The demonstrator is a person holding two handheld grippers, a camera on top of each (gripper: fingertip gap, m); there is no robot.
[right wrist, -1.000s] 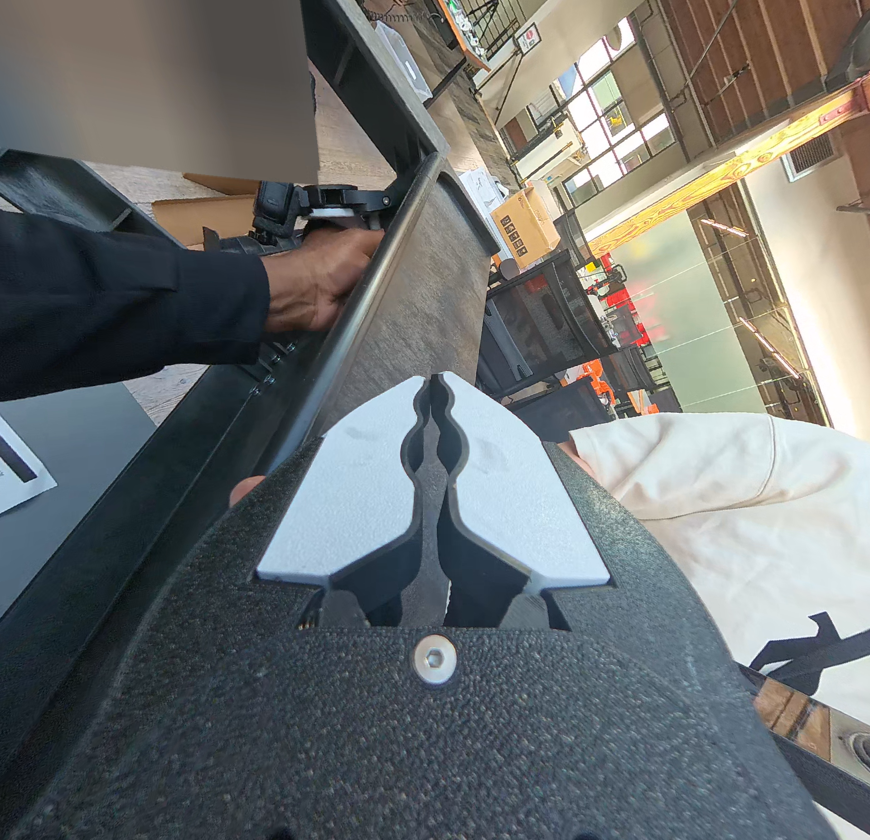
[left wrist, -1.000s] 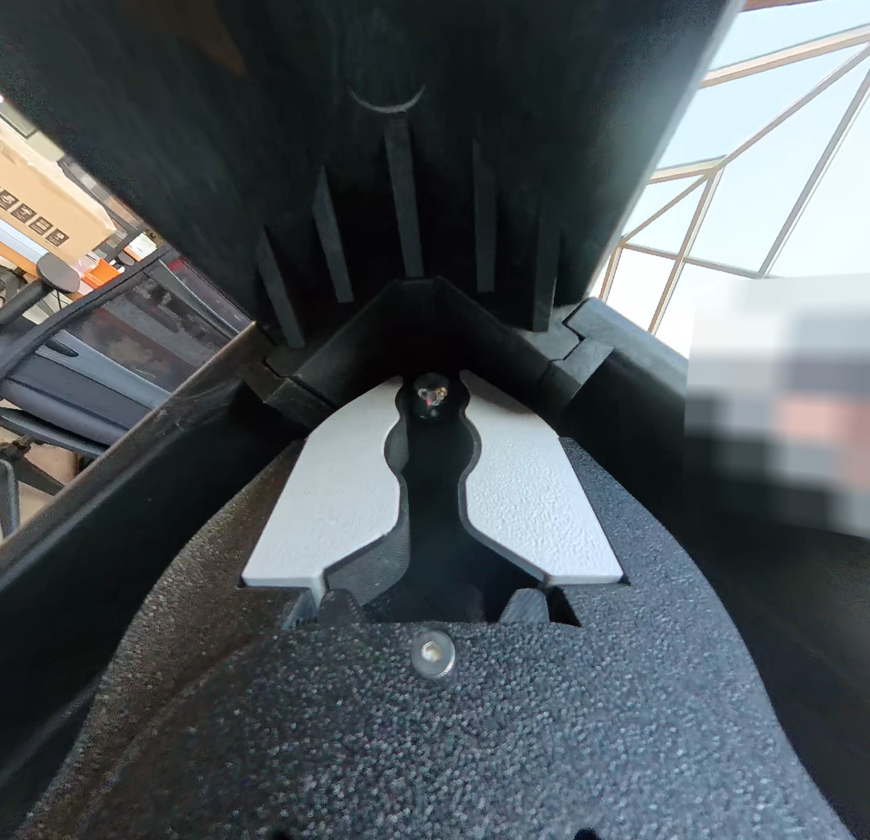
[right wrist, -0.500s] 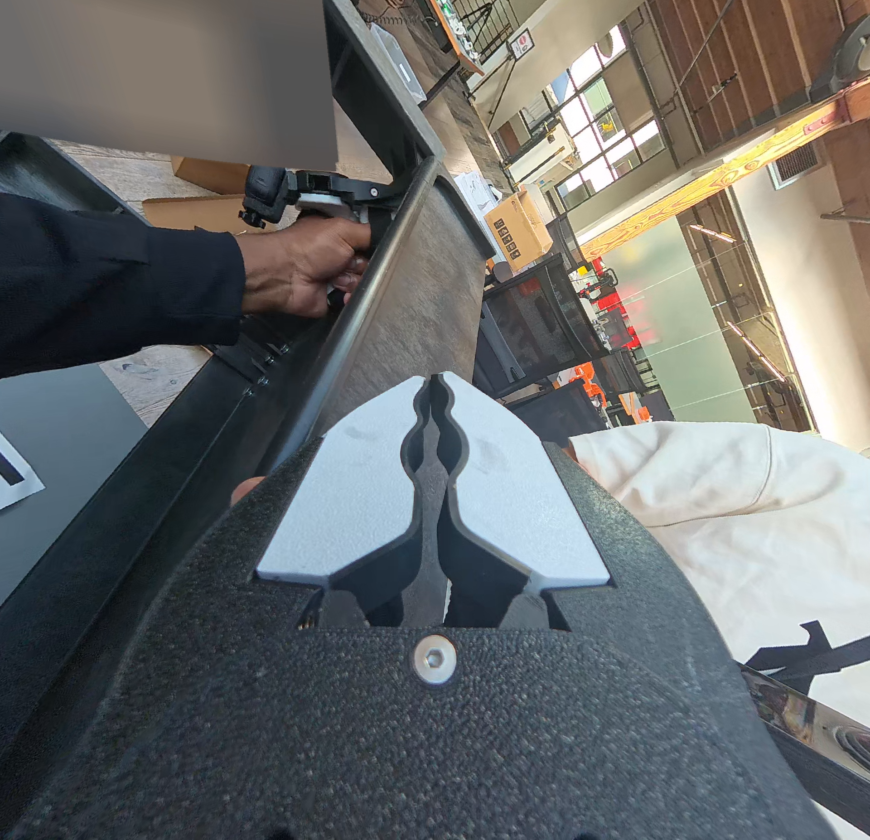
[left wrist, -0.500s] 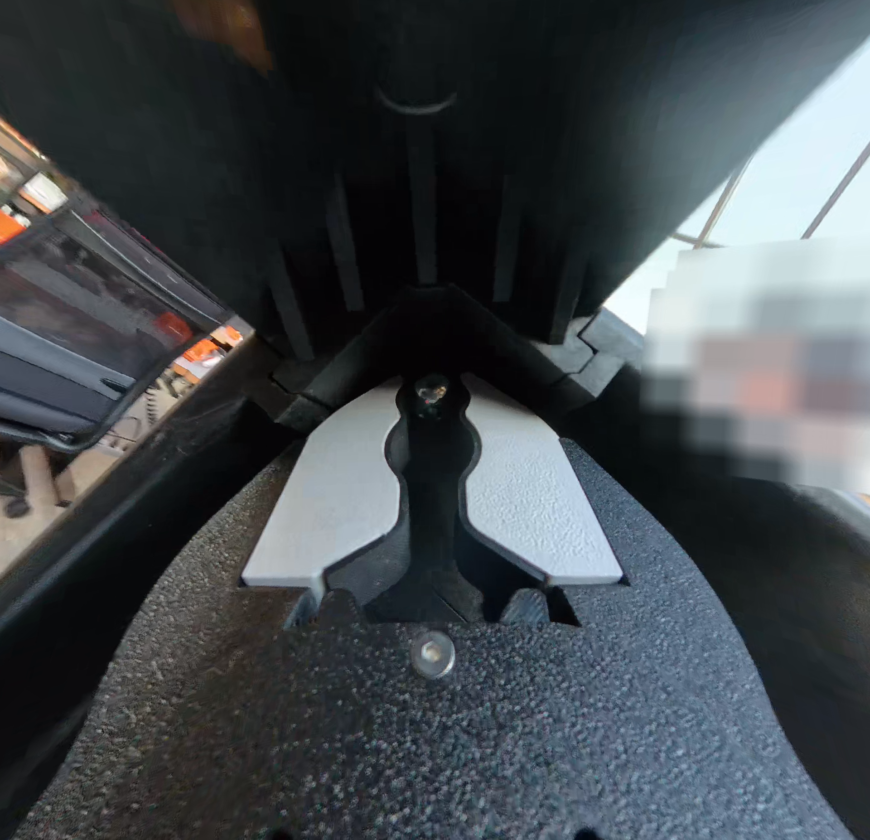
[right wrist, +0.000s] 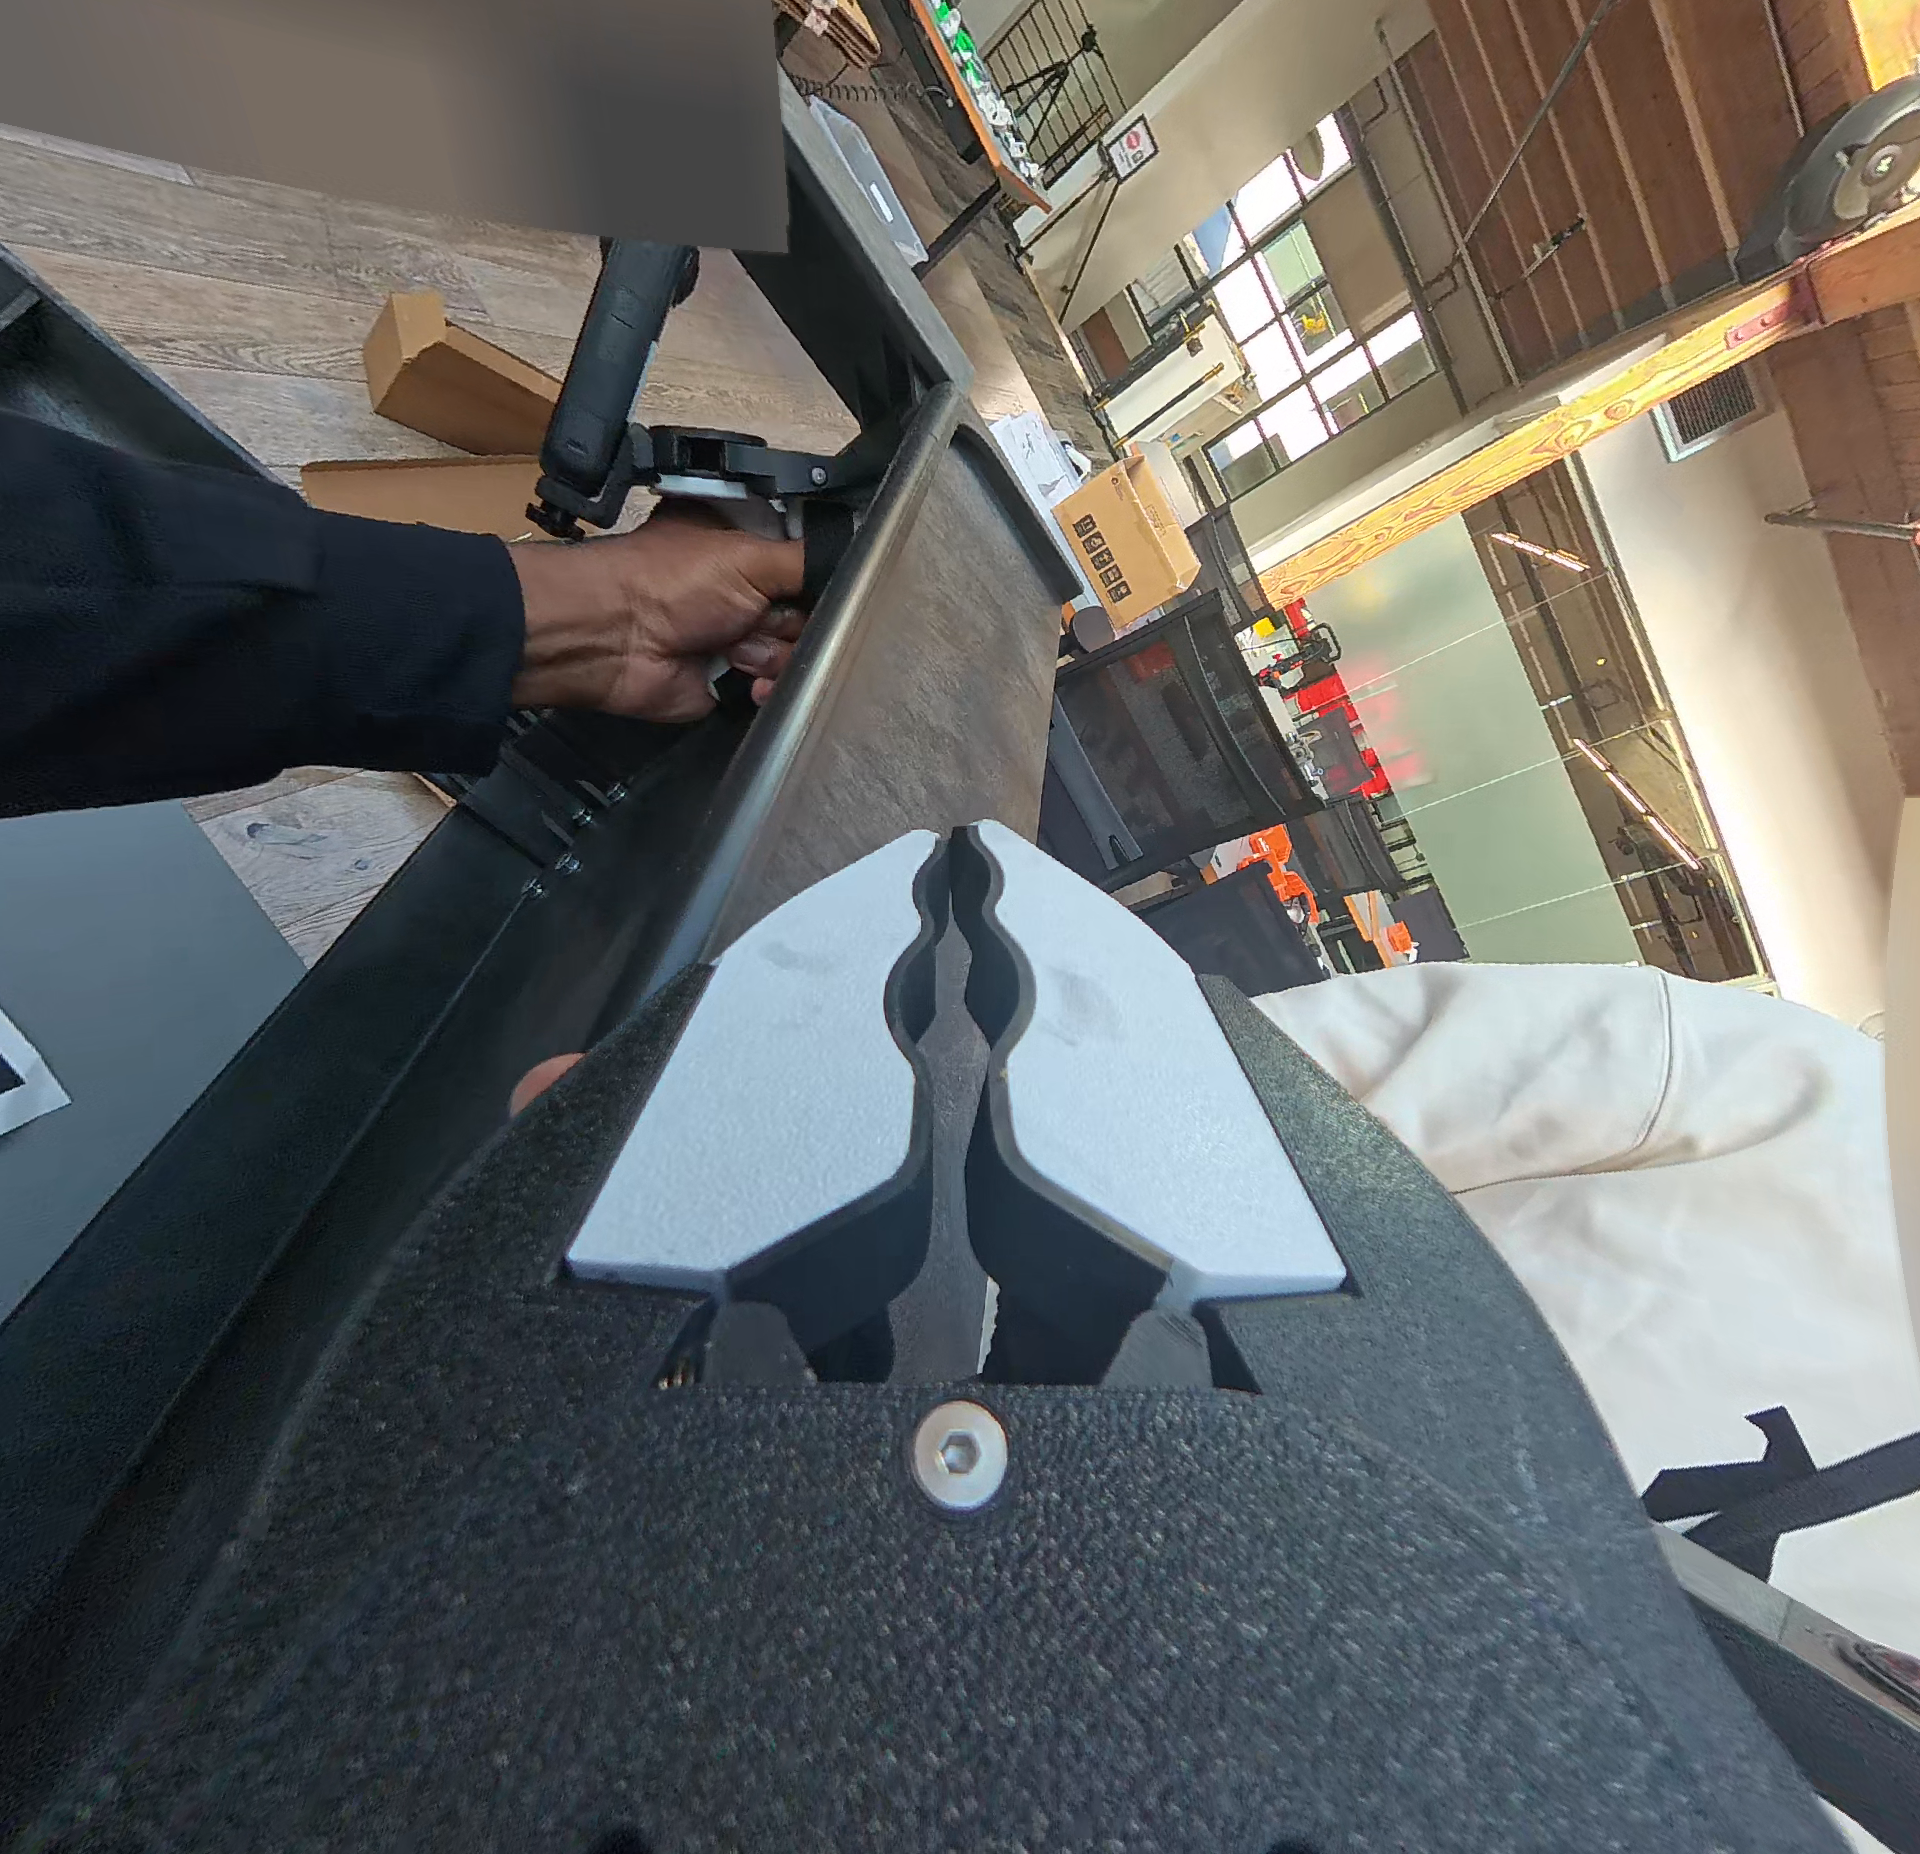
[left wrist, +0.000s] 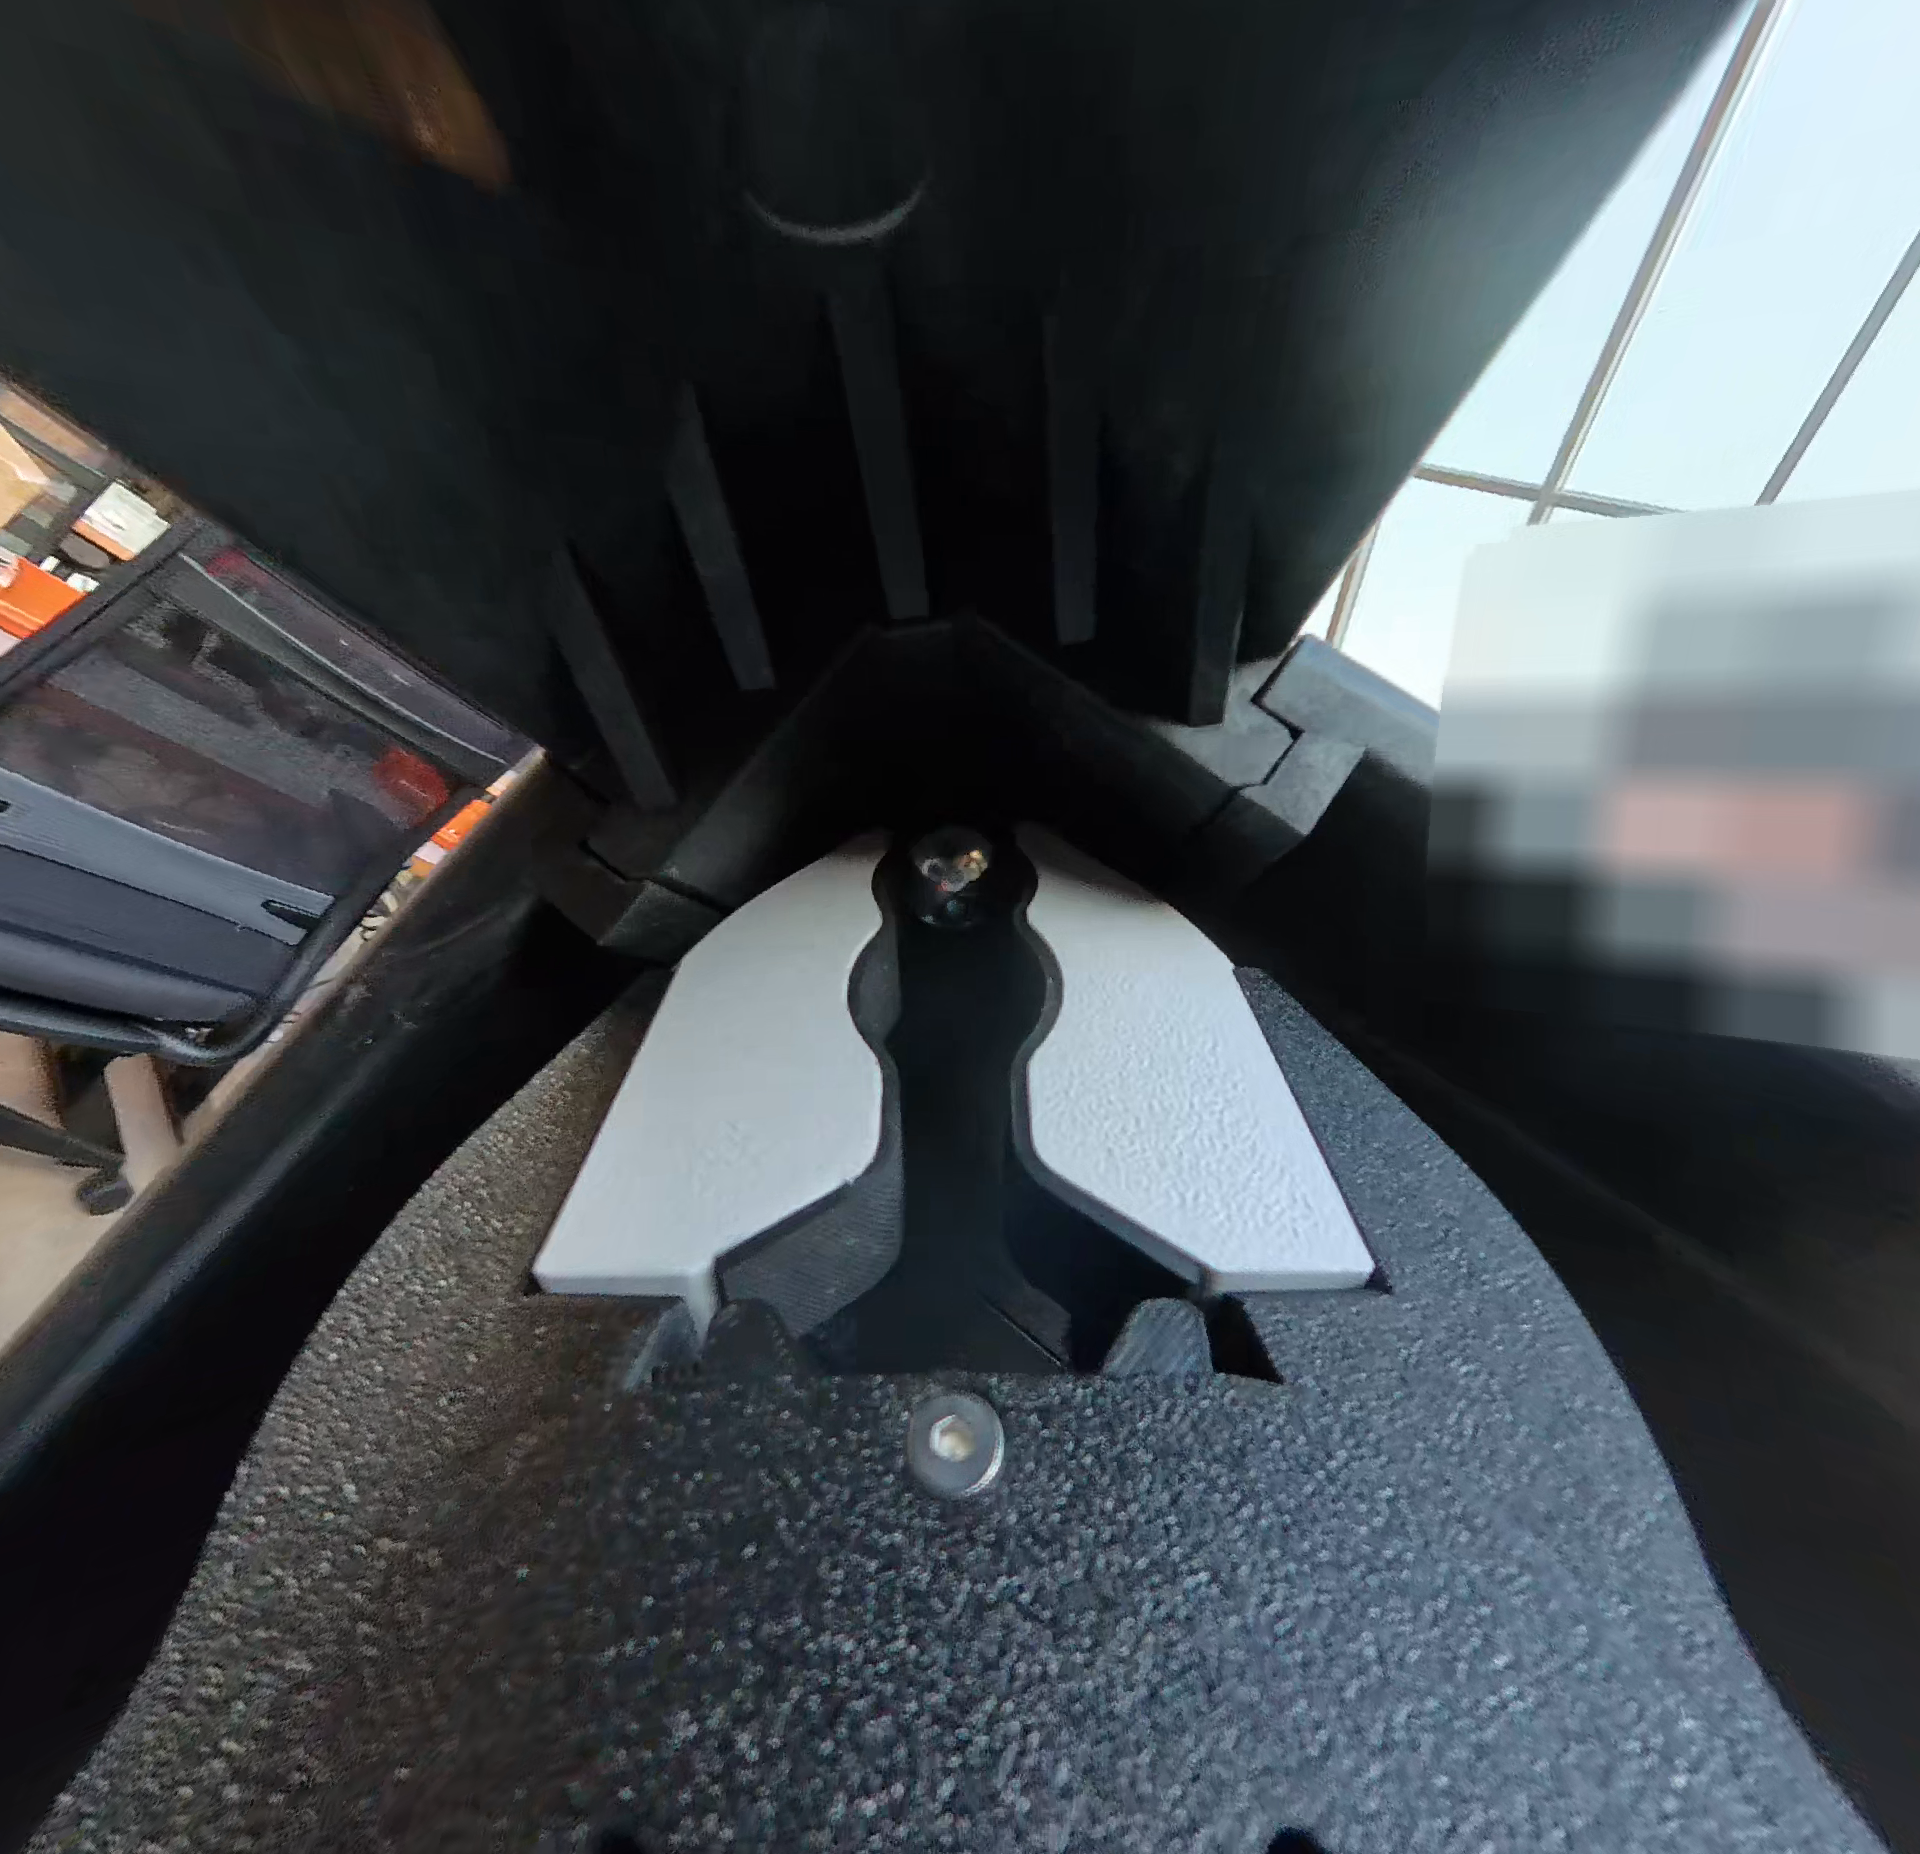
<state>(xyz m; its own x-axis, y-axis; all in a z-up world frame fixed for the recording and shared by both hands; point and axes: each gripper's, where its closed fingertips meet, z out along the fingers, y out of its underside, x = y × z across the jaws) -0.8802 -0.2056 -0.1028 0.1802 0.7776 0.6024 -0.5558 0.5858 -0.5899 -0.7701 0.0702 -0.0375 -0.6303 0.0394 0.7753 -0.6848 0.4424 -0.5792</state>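
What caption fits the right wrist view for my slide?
Right gripper shut on a dark panel's edge, while a hand farther along holds the other gripper.

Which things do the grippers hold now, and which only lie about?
In use: left gripper, shut on bolt; right gripper, shut on grey panel; black ribbed part beside the bolt.
Lying about: cardboard box; long carton on floor; office chair.

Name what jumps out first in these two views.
Left view: the left gripper is closed around a small shiny screw head, pressed against a black ribbed part. Right view: the right gripper is clamped on a tilted panel edge, where a hand grips a tool.
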